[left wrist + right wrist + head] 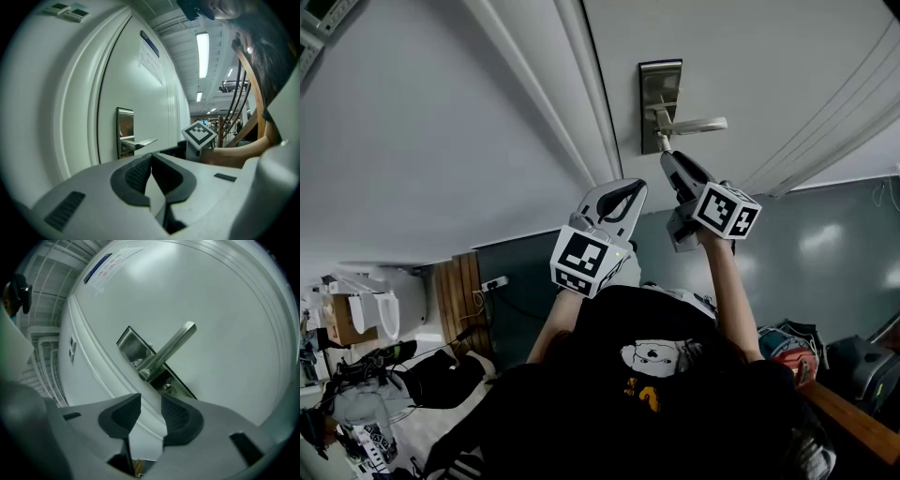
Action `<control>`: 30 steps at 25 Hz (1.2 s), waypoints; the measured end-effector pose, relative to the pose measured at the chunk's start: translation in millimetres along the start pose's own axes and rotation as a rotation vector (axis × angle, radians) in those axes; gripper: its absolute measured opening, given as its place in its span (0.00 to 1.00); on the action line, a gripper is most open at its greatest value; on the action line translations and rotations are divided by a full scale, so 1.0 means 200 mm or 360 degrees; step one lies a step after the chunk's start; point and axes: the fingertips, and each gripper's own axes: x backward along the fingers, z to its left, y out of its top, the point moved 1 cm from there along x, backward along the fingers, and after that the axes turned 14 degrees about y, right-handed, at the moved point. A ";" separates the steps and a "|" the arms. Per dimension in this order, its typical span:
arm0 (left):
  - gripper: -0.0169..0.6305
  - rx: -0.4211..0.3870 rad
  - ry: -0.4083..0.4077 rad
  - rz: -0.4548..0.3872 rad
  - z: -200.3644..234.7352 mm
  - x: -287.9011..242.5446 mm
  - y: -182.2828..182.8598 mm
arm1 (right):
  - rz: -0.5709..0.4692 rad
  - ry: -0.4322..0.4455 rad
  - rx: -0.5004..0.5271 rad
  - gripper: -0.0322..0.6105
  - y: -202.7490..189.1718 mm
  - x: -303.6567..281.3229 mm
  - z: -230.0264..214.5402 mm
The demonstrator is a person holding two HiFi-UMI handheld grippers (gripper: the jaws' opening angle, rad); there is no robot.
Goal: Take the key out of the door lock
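The door lock [132, 348] was a silvery rectangular plate with a straight lever [171, 350] and a small round cylinder [167, 387]. The right gripper [151, 400] stood open and empty. The left gripper [151, 157] was closed.

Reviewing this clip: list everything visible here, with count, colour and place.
white panelled door: one, white, fills the upper head view.
brushed-metal lock plate: one, silver, on the door.
straight metal lever handle: one, silver, on the plate.
small round lock cylinder: one, silver, on the plate by the lever's base; no key made out.
blue-headed paper notice: one, white and blue, on the door.
black printed T-shirt: one, worn.
left hand-held gripper: white, jaws together, away from the door.
right hand-held gripper: white, jaws apart, empty, at the plate.
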 end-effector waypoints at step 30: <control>0.04 0.0014 -0.0011 0.0043 0.12 -0.10 -0.06 | -0.0187 -0.0068 -0.0393 0.26 -0.02 -0.21 -0.30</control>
